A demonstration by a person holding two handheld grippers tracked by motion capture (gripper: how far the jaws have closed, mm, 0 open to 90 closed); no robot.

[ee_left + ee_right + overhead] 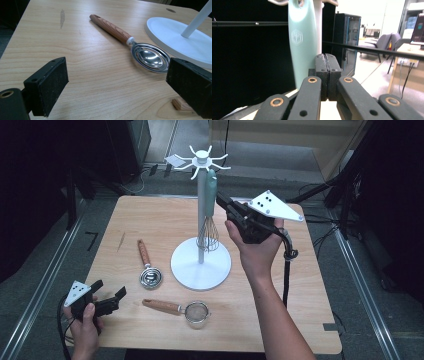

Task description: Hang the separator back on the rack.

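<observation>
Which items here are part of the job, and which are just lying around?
In the job:
- whisk, hanging on the white stand
- right gripper, jaws shut, beside the whisk's handle
- left gripper, jaws open, low over the table

Lying about:
- wooden-handled egg separator
- small strainer

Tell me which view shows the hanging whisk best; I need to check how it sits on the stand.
The high view: the whisk hangs whole from a hook of the white stand, mint handle up, wires down. The right gripper view shows just its handle close up, beside the shut right tongs. The left gripper view shows the stand's base.
</observation>
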